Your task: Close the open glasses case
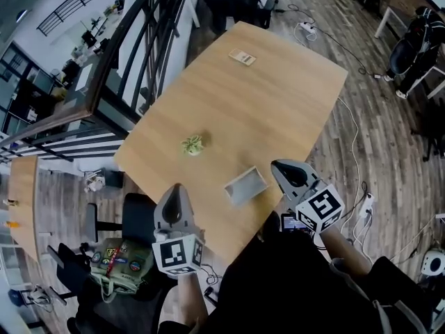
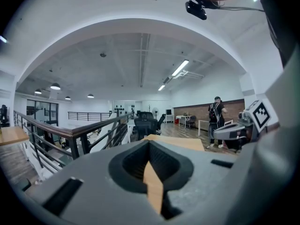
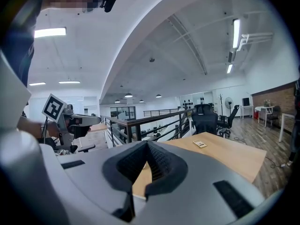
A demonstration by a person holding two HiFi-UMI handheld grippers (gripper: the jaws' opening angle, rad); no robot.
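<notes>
a: jaws?
b: left gripper [image 1: 176, 195] and right gripper [image 1: 279, 168] both pressed together, nothing pinched.
a: the glasses case [image 1: 245, 185]?
b: lower centre, on the worktop [image 1: 271, 103] between them, untouched. it looks open, so closing remains.

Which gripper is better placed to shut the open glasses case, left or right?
Right, probably. The right gripper sits just beside the glasses case; the left gripper hangs farther from it.

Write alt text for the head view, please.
A grey rectangular glasses case lies near the front edge of a light wooden table, between the shut left gripper and right gripper, both empty. A small green object sits beyond.
</notes>
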